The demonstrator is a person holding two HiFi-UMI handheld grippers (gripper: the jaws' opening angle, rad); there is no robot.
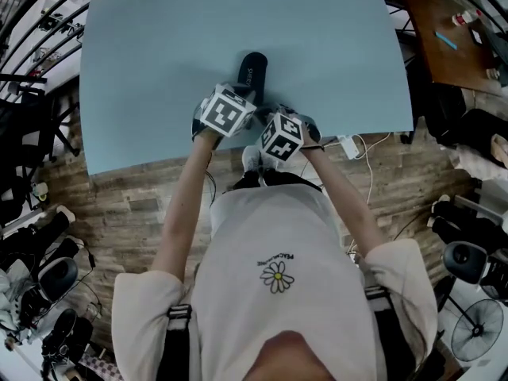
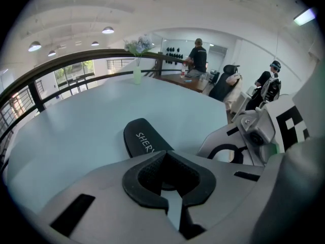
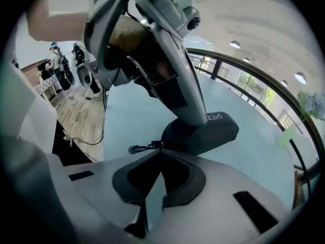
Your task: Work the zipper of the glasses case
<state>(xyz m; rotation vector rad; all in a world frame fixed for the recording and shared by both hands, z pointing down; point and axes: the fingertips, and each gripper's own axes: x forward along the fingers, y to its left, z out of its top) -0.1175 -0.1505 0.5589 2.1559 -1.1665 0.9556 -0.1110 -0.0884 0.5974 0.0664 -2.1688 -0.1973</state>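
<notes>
Closest to the person, the right gripper has its jaws pressed together. Its tips meet right on the zipper pull, a thin dark tab whose looped end sticks out to one side. This reads as a pinch on the tab at the near end of the glasses case. The step in hand looks like drawing the zipper along the case's edge. It calls for a pull that follows the curve of that edge rather than lifting away from it, since so small a tab would likely slip from the pads under a steep or jerky tug. A slow, even draw, with the wrist turning as the edge bends round the end, should serve best. Just beyond, the left gripper comes down steeply on the case, its jaws closed with the tips together over the case's near part. It appears to clamp the case, though the contact itself is hidden behind the tips. That hold gives the pull something to work against, so it should be firm and low, and it must not sit across the zipper's path. The black case lies flat on the blue-grey table, near the front edge, its lettered far end pointing away from the person.
</notes>
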